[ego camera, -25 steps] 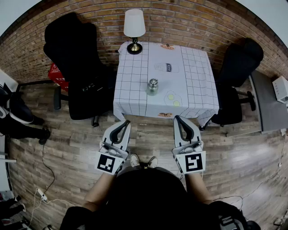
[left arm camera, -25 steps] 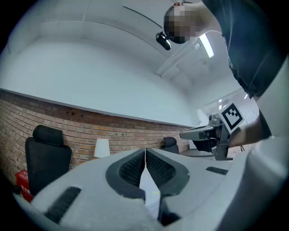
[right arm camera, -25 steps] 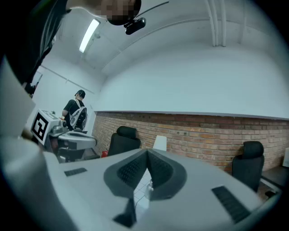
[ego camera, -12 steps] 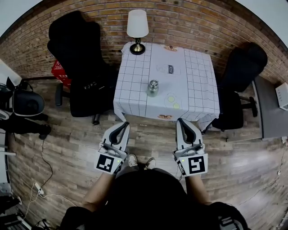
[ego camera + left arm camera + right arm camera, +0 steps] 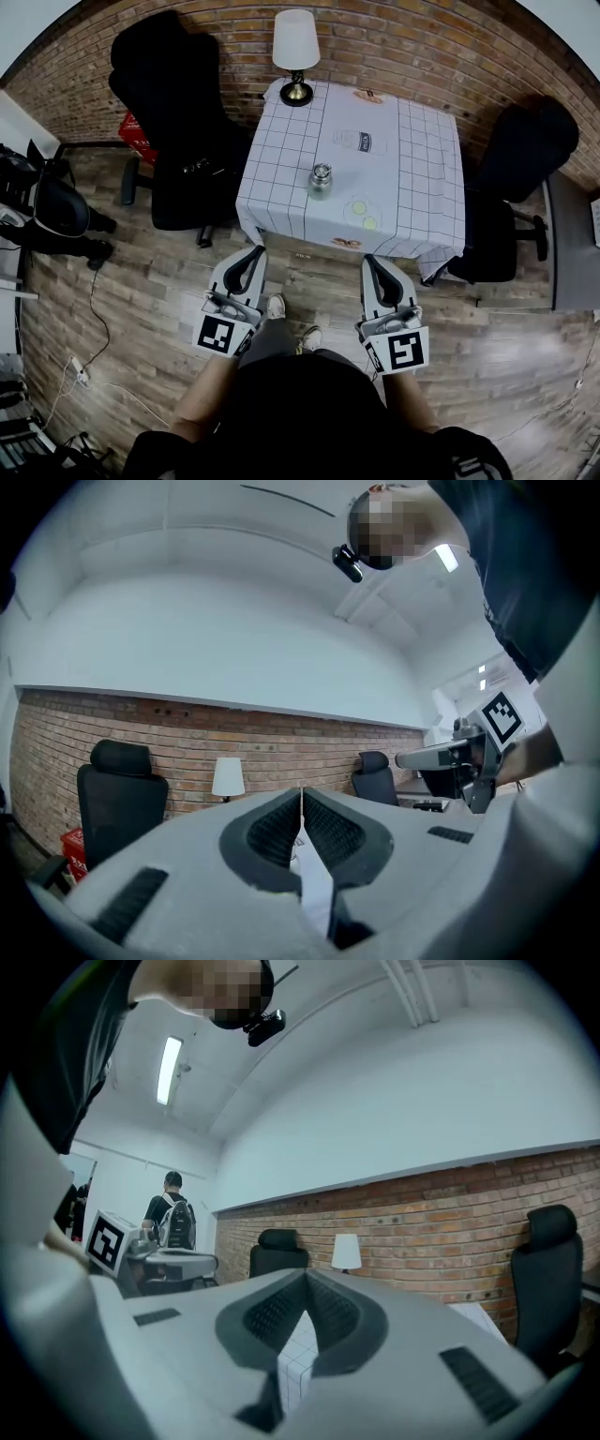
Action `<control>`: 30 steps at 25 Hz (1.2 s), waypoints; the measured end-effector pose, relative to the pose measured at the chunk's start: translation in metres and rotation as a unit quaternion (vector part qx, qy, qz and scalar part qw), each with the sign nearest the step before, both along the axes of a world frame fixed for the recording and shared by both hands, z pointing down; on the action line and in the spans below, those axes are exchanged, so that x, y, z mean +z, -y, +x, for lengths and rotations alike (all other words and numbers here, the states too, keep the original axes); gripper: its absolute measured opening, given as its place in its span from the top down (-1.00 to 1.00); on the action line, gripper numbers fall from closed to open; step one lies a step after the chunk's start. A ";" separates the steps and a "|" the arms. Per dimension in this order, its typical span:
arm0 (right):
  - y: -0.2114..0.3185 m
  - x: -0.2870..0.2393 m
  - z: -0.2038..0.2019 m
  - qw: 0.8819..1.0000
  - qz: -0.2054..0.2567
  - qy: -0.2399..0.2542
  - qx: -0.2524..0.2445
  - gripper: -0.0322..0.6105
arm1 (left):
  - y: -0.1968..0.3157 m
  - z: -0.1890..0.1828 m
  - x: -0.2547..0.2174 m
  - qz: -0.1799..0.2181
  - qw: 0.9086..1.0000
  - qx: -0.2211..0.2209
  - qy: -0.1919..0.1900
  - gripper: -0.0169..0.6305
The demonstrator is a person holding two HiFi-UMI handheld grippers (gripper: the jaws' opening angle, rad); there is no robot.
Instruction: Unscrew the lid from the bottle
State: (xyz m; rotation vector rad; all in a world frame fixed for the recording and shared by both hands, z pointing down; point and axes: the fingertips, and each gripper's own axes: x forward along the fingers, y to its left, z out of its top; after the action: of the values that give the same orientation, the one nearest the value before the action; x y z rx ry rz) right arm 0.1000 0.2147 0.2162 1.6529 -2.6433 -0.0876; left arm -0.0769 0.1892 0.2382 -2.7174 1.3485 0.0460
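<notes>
Left of centre on the tabletop (image 5: 412,178), the bottle (image 5: 320,185) stands upright with its lid (image 5: 321,171) on, well apart from my left gripper (image 5: 253,253) and right gripper (image 5: 372,262), both with jaws clenched on nothing. I judge this the approach: next I must close in and spread the jaws. Against a second ago, one foot (image 5: 275,307) has stepped forward; the bottle is unmoved.

A white tablecloth (image 5: 281,169) ruled with a dark grid, a pale greenish bottle (image 5: 320,187) with a silvery lid (image 5: 321,172), a white-shaded lamp (image 5: 295,39), black chairs (image 5: 178,103), a red-brown brick wall (image 5: 422,47) and a brown plank floor (image 5: 141,309) are recorded.
</notes>
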 end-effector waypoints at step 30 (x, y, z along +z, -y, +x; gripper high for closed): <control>0.163 0.000 -0.047 0.994 -0.055 -0.051 0.084 0.86 | 0.193 0.004 0.042 -0.047 0.986 0.141 -0.076 0.86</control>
State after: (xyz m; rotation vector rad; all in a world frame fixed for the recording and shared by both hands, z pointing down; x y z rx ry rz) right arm 0.0528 0.0522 0.2166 1.7768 -2.3802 -0.0223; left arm -0.0725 -0.0041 0.2800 -3.0185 1.0094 0.2236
